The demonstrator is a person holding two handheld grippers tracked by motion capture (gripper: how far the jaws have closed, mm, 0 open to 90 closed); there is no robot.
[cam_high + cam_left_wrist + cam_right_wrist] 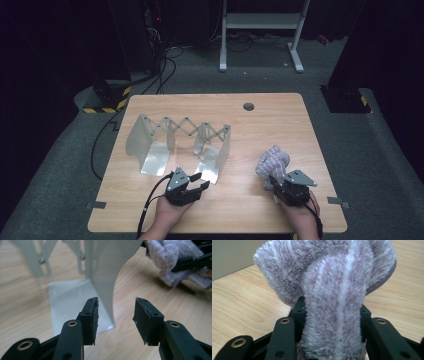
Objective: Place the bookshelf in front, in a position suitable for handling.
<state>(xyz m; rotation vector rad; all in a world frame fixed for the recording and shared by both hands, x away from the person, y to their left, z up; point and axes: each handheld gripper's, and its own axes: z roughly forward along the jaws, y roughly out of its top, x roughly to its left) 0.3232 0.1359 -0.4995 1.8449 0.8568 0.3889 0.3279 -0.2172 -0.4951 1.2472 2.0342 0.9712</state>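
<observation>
Two grippers: working low in frame.
Right gripper (278, 184): clamping fluffy towel (273, 161).
Left gripper (199, 182): standing open beside metal rack (150, 135).

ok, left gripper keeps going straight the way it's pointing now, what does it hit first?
Most likely the metal rack: the left gripper has open, empty jaws, and the rack's nearest upright panel stands just ahead, slightly toward its left pad. Depth is unclear, so it might just graze that panel's edge.

A light wooden table (260, 130) carries a white folding metal rack (180, 145) standing on it.
</observation>
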